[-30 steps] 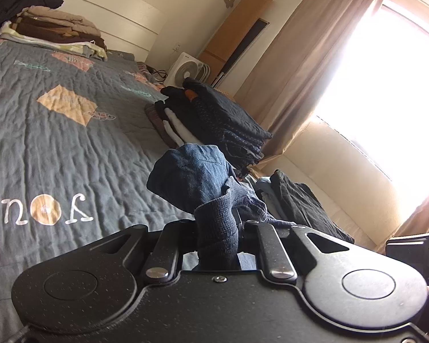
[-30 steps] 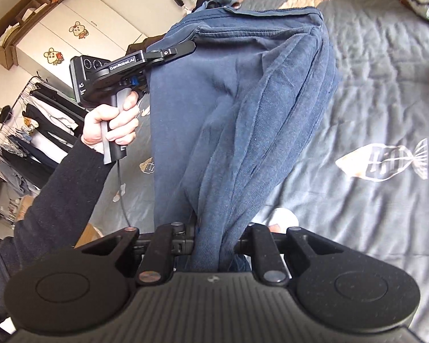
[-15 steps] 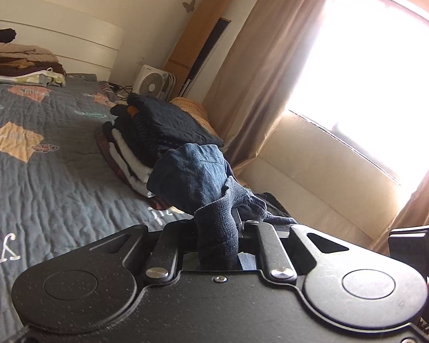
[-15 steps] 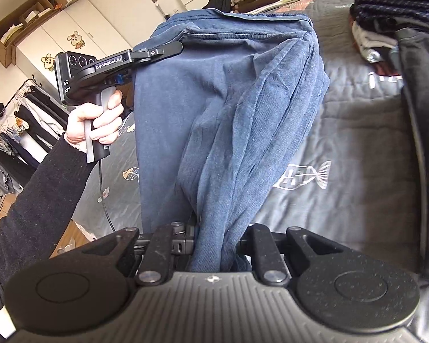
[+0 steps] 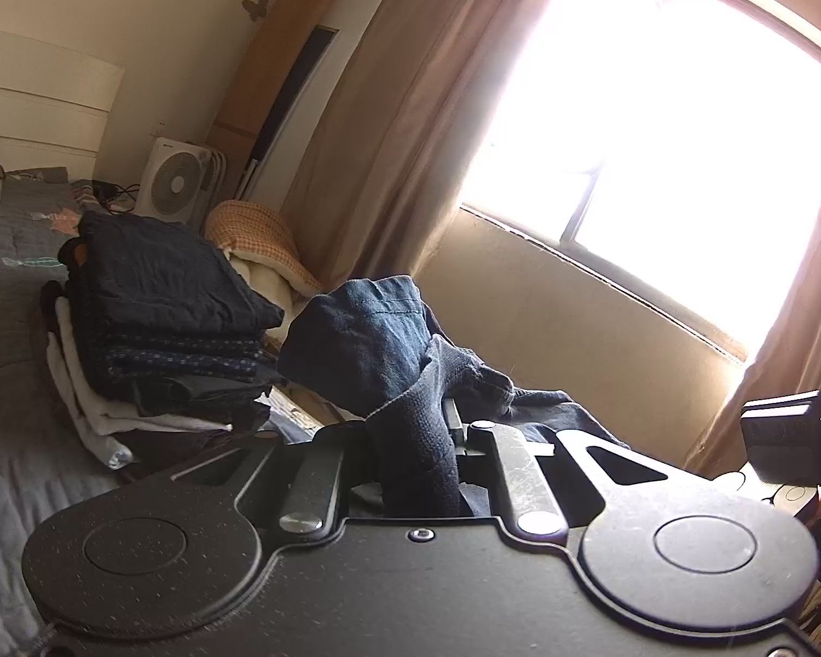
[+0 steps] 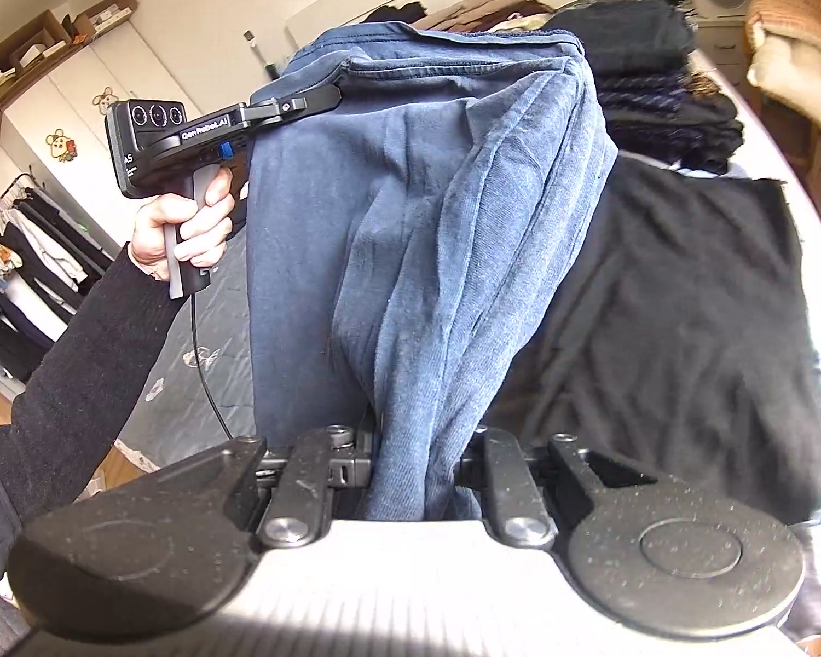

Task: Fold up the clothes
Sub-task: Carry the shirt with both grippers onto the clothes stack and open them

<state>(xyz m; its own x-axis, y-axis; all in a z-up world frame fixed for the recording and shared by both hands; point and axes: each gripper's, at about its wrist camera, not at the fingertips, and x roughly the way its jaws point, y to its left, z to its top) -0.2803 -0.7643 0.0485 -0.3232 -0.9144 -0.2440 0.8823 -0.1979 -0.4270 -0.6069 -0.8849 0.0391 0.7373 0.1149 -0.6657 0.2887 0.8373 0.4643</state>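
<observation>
Bedroom, grey quilted bed [image 5: 5,284] w/ folded stack [image 5: 164,323], bright window [image 5: 657,126]. I see left gripper [image 6: 323,101] and right gripper [image 6: 416,471] both clamped on blue garment [image 6: 410,219] (held aloft).

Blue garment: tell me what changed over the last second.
Both grippers carried the blue garment across the bed toward the window side; the folded stack and a flat black garment now lie close. Unchanged: left gripper and right gripper stay shut on it, garment hanging between them.
</observation>
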